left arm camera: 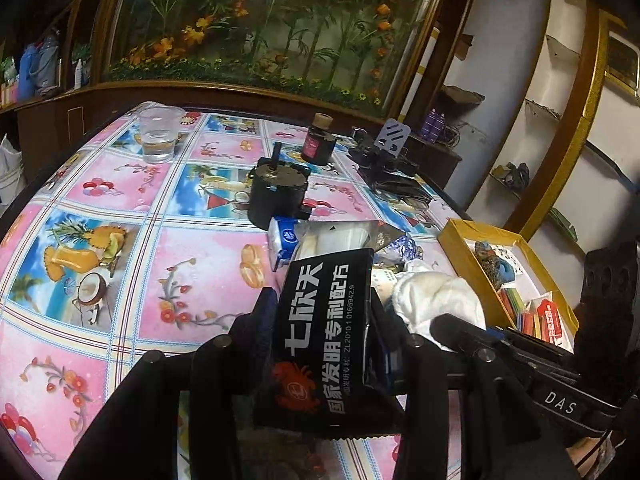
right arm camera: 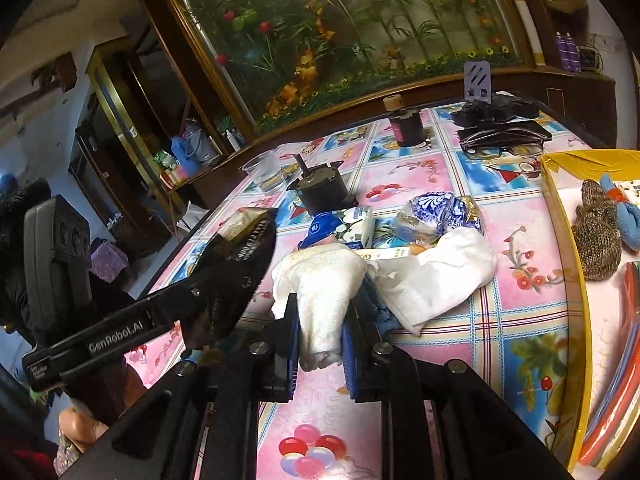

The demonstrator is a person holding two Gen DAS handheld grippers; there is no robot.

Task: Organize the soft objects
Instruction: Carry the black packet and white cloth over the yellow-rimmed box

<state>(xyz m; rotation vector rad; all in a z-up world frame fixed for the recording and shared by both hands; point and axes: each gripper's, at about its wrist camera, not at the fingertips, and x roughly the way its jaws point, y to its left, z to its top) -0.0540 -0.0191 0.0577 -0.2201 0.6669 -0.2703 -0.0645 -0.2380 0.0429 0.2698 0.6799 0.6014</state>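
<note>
Currently: left gripper (left arm camera: 324, 320) pinching glossy black foil sachet (left arm camera: 320, 328) above table | right gripper (right arm camera: 320, 320) clamped on white terry cloth (right arm camera: 324, 292) | yellow cardboard box (right arm camera: 560, 216) partly filled | pile remaining: white sock (right arm camera: 432, 280), blue-patterned packet (right arm camera: 428, 212)

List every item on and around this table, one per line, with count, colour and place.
black pouch: 1, black with white print, held in left claw
white cloth: 1, white, held in right claw
white sock: 1, white, table, beside the cloth
tissue pack: 1, blue-white, mid table
blue-white wrapped pack: 1, right of tissues
motor: 1, black, mid table
plastic cup: 1, clear, far left
dark jar: 1, cork lid, far side
glasses: 1, dark, far right
yellow box: 1, right edge
left claw: shut
right claw: shut
</note>
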